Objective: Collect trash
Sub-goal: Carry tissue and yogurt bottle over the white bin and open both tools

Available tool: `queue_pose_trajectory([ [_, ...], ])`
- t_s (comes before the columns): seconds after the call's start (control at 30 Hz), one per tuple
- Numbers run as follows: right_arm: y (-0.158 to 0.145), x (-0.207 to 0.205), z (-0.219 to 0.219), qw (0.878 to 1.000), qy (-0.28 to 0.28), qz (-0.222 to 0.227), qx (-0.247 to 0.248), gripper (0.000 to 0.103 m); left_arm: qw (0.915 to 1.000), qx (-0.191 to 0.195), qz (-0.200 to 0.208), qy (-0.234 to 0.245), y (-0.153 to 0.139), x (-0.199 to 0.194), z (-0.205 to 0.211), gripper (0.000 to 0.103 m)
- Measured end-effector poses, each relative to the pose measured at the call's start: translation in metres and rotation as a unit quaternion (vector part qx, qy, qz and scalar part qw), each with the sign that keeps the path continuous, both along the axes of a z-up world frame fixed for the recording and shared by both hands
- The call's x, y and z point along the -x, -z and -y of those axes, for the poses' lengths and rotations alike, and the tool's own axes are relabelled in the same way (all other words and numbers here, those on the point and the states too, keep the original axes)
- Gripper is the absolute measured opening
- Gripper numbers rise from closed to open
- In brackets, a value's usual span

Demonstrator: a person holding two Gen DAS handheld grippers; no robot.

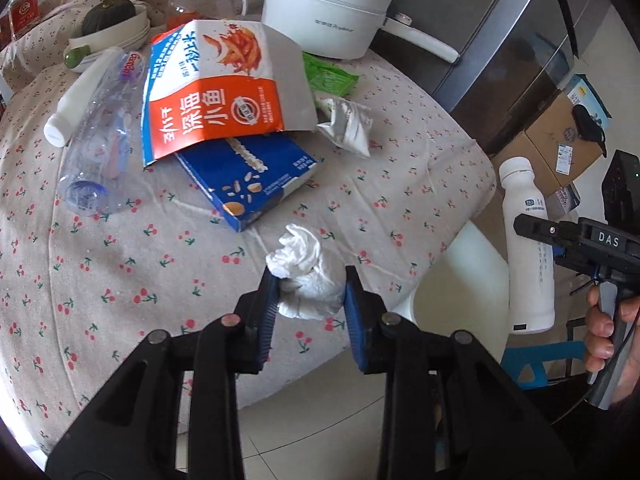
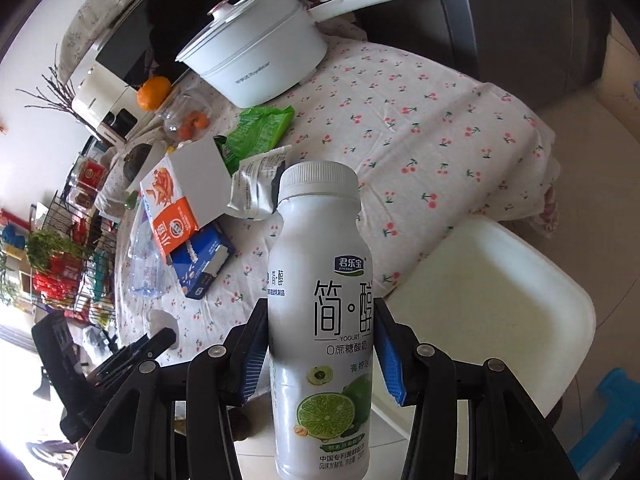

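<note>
- At the near edge of the desk (image 1: 400, 168), the left hand-held gripper (image 1: 310, 292) has its blue pads on either side of a crumpled white tissue (image 1: 304, 272), apparently just pinching it, ready to lift it as trash.
- Off the desk's edge, the right hand-held gripper (image 2: 320, 344) is clamped on an upright white yogurt bottle (image 2: 320, 320), held clear over a cream chair (image 2: 500, 292), likely bound for a bin.
- Further trash lies together on the cherry-print cloth: an orange snack carton (image 1: 216, 92) leaning over a blue box (image 1: 256, 176), a clear plastic bottle (image 1: 100, 152), a silver wrapper (image 1: 348, 124), a green packet (image 1: 328, 76).
- A white saucepan (image 1: 328, 12) stands at the back; the floor is tiled.
</note>
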State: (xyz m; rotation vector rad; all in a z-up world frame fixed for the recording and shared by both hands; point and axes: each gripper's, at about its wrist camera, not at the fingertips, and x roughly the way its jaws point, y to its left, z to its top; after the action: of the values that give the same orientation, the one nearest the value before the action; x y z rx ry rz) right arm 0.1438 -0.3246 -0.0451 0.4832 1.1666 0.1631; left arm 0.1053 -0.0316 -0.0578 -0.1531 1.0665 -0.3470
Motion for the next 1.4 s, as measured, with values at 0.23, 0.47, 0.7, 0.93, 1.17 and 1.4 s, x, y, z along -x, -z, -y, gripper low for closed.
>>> queue_pose_trajectory([
  [0.23,0.021,0.040,0.074,0.997,0.067,-0.014,0.038,0.050,0.9932,0.022,0.009,0.114,0.018,0.027,0.091,0.034],
  [0.47,0.047,0.075,0.109,0.993,0.095,-0.044,0.051,0.050,0.9856,-0.010,0.007,0.169,0.060,0.025,0.159,0.034],
  [0.7,0.056,0.081,0.117,0.991,0.100,-0.057,0.063,0.050,0.9844,-0.028,0.023,0.172,0.073,0.022,0.174,0.039],
  [0.93,0.062,0.075,0.110,0.991,0.090,-0.066,0.078,0.050,0.9864,-0.057,0.041,0.148,0.061,0.024,0.158,0.072],
  [1.17,0.072,0.061,0.096,0.988,0.077,-0.085,0.103,0.050,0.9876,-0.082,0.059,0.120,0.042,0.028,0.132,0.083],
  [1.4,0.095,0.041,0.070,0.980,0.041,-0.107,0.162,0.050,0.9850,-0.117,0.079,0.100,0.031,0.036,0.106,0.086],
])
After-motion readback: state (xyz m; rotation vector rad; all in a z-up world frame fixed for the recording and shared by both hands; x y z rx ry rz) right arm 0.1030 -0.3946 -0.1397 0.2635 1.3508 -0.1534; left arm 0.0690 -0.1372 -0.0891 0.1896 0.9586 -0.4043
